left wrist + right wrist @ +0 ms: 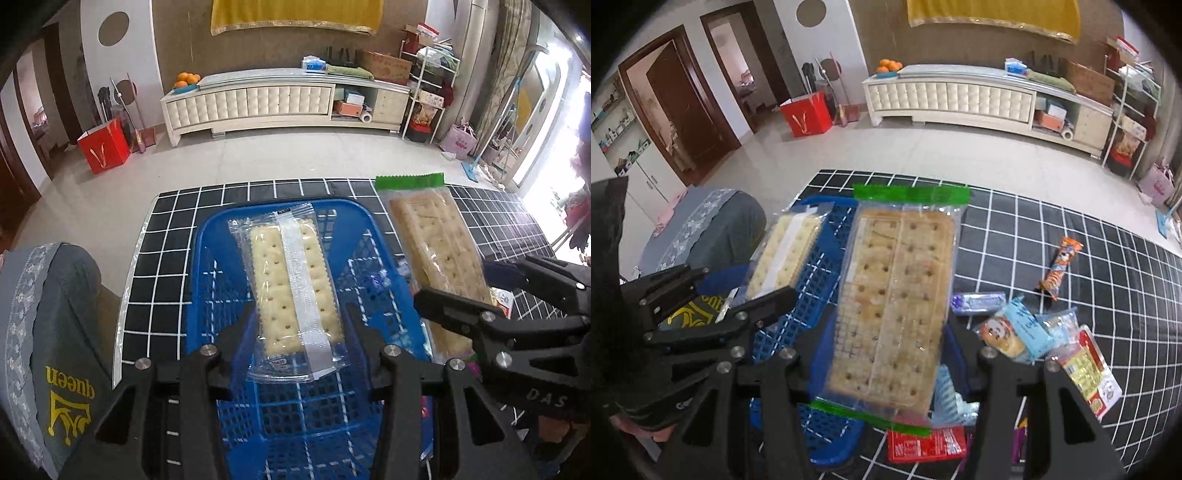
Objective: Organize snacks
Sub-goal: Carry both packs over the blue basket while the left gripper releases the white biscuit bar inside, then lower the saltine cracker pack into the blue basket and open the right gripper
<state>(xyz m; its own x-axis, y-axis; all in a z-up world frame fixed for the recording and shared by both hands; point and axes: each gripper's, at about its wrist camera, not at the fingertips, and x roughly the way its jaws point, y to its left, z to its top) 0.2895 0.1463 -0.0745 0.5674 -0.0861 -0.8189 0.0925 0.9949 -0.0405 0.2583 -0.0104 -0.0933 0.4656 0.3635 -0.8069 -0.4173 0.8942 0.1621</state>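
Your left gripper (295, 332) held one clear cracker packet (291, 280) over the blue basket (207, 280). Your right gripper (886, 354), stamped "DAS", gripped one green-edged cracker pack (894, 295). The cushion (55, 332) read "queen".

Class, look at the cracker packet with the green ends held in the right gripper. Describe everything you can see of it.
The cracker packet is a long, flat, clear plastic wrapper with a green sealed strip at each end. Inside lie pale golden crackers dotted with holes, set in two side-by-side rows. It looks intact and unopened. The right gripper has its jaws closed on the sides of its near end, holding it lifted and pointing away from the camera, over the right edge of the blue basket. The left wrist view shows it beside the basket too.
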